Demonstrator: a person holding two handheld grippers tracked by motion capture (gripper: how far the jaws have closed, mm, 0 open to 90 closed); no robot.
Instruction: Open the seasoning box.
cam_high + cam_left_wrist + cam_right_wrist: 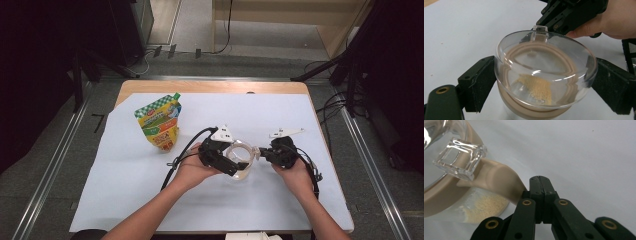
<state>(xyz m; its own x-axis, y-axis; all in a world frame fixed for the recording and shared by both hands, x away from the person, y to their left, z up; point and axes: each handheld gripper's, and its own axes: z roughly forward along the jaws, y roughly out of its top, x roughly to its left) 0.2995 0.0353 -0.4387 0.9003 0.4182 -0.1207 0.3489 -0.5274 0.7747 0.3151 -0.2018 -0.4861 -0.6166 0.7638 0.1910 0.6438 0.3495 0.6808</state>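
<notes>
Left tool (231,161): held in the person's left hand (192,169), its two black jaws spread either side of the jar and pressing its round wall, so it grips the jar; in the left gripper view the jaw pads (477,82) sit against the glass on both sides.
Jar: a clear round glass jar with a beige sealing ring (240,161), clamped between the left tool's jaws on the worktop; a little pale yellow granular powder (536,87) lies at its bottom.
Lid: a clear domed glass lid (544,57) sits tilted on the beige ring, its small clear square tab (461,157) on the side away from the left tool, toward the right tool.
Ring tab: a beige tongue of the seal (499,182) sticks out under the clear tab and reaches down to touch the side of the right tool's jaws.
Right tool (260,152): held in the person's right hand (295,172), jaws pressed together with nothing seen between them, the tips just beside the ring tab.
Pouch: a yellow and green printed spouted pouch (161,122) stands upright well off beyond the left tool.
Worktop: a wooden table under a white sheet (125,175).
</notes>
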